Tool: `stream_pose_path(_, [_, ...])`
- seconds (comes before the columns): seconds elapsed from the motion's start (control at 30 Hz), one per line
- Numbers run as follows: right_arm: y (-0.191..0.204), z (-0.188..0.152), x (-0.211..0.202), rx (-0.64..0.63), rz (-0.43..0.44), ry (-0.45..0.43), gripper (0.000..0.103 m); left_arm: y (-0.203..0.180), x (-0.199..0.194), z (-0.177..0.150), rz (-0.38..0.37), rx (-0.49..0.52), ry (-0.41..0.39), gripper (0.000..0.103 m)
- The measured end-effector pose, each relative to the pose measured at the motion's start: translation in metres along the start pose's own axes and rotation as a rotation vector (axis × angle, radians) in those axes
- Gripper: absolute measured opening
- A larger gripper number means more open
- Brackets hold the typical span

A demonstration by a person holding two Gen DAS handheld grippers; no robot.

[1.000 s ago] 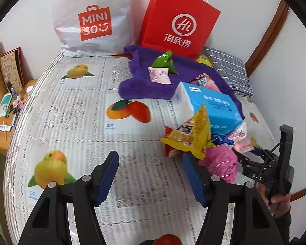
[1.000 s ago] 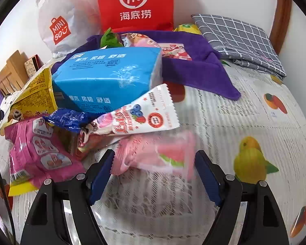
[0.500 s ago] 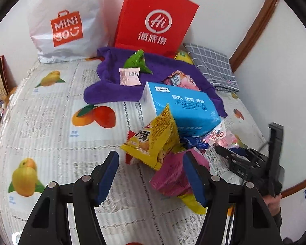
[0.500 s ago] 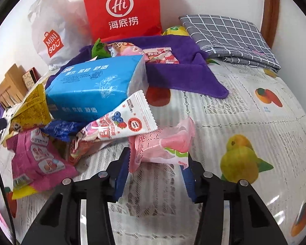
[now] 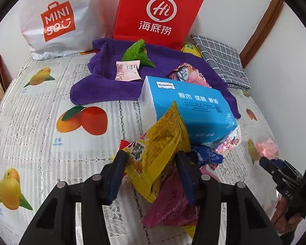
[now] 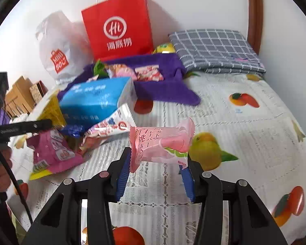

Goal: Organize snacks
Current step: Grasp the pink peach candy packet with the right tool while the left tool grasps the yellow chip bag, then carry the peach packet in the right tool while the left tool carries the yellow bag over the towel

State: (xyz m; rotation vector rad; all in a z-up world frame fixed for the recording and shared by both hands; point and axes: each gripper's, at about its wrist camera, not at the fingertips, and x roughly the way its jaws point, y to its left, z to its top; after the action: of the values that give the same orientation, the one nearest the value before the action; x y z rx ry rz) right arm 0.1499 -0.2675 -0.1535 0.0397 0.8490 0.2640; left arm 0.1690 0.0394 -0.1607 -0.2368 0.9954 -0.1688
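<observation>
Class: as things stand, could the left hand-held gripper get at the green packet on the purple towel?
Probably not yet: the left hand-held gripper is closing around a yellow snack bag, and the green packet lies beyond the blue tissue pack.

Fruit-print tablecloth [image 5: 40, 126] under purple towel [image 5: 104, 85], grey checked cloth [image 5: 222, 61], two bags, snack heap.

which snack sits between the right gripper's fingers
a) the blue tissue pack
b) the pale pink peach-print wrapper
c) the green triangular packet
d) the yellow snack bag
b: in the right wrist view the pale pink peach-print wrapper is clamped between the blue pads of the right gripper and lifted clear of the fruit-print tablecloth.
</observation>
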Motion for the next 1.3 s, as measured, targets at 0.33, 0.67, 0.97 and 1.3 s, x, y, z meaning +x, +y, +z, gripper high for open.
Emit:
stream_pose_path(0.33, [0.011,0.006,-0.019,0.017,0.006,-0.048,0.046,0.005,-0.016,-0.002,-0.004,0.019,-0.043,0.044])
stream_pose_path(0.67, [0.011,0.007,-0.029,0.043,0.02,-0.067,0.046,0.015,-0.047,0.0,0.003,-0.016,-0.101,0.044])
stream_pose_path(0.97, [0.012,0.015,-0.043,0.029,0.004,-0.105,0.046,0.015,-0.072,0.002,-0.007,-0.017,-0.145,0.044])
stream_pose_path(1.3, [0.017,0.025,-0.053,-0.005,-0.018,-0.137,0.046,0.009,-0.092,0.011,-0.067,-0.039,-0.174,0.044])
